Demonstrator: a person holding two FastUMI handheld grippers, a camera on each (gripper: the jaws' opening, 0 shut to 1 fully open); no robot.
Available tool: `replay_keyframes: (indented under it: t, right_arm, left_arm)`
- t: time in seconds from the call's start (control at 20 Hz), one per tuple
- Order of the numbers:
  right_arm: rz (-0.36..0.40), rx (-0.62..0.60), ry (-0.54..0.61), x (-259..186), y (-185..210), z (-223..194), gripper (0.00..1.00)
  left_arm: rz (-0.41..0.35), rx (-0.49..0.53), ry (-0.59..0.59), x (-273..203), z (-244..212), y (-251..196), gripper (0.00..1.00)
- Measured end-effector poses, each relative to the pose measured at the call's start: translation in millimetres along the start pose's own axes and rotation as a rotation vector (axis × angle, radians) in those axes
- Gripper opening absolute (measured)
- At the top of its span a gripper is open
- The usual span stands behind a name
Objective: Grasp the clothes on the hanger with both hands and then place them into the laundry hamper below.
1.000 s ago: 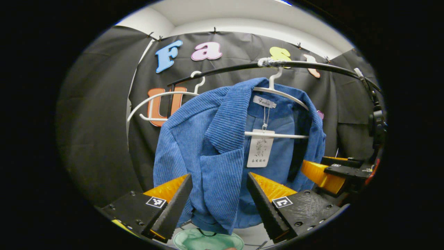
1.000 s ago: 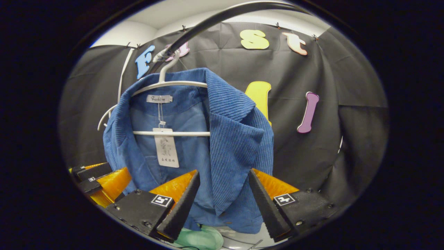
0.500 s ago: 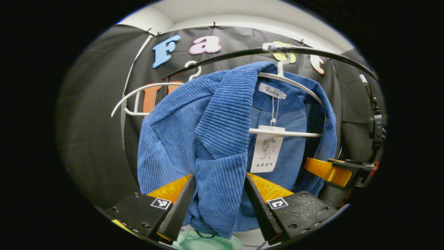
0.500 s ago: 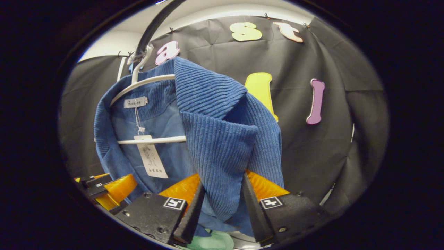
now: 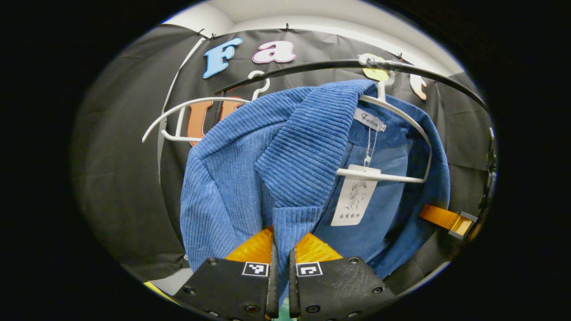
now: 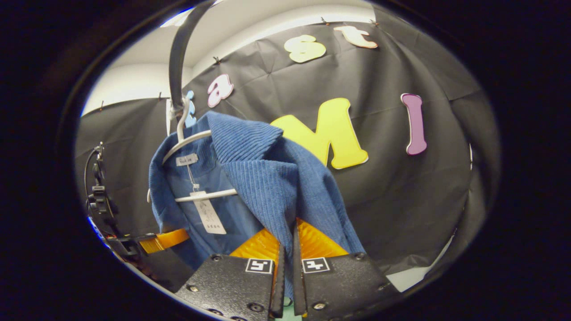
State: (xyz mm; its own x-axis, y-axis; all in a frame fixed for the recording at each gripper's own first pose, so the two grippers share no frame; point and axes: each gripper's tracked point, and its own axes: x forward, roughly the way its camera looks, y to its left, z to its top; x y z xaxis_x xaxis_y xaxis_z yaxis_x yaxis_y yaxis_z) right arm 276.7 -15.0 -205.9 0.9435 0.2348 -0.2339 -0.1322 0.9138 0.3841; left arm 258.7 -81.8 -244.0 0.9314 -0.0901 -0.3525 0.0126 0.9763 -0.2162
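A blue corduroy jacket [image 5: 250,169] hangs on a white hanger [image 5: 401,116] from a black rail [image 5: 312,69]; a paper tag [image 5: 354,200] dangles inside it. My left gripper [image 5: 282,236] is shut on the jacket's front lapel, both fingers pressing the cloth. In the right gripper view the same jacket [image 6: 276,187] hangs on its hanger [image 6: 192,138], and my right gripper [image 6: 287,234] is shut on the other lapel. The right gripper's finger [image 5: 446,218] shows at the jacket's far side in the left gripper view, and the left gripper [image 6: 156,240] shows low left in the right gripper view.
An empty white hanger [image 5: 187,120] hangs on the rail to the left of the jacket. A black stand with a clamp [image 6: 100,196] rises at the left of the right gripper view. Black cloth walls close in behind.
Both grippers closed from open onto the jacket's two lapels. The right gripper swung outward, pulling its lapel with it, and the jacket sits tilted on the hanger.
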Motion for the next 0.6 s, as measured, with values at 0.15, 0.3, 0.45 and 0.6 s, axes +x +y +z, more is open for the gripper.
replay_keyframes:
  t: [0.15,0.3,0.45,0.6]
  right_arm:
    - [0.047,0.112,-0.031,-4.2,-8.5,19.2,0.11]
    - [0.045,0.203,-0.089,-5.7,-20.0,40.8,0.07]
    - [0.04,0.236,-0.102,-0.3,-21.3,50.6,0.06]
    - [0.015,0.262,-0.13,-2.9,-29.4,63.4,0.06]
  left_arm:
    - [-0.053,-0.027,0.003,-6.2,7.2,-4.1,0.06]
    - [-0.049,-0.017,-0.033,-14.9,25.3,5.4,0.01]
    - [0.003,-0.051,-0.06,-18.3,42.8,26.2,0.01]
    - [0.01,-0.088,-0.075,-21.9,56.9,41.3,0.06]
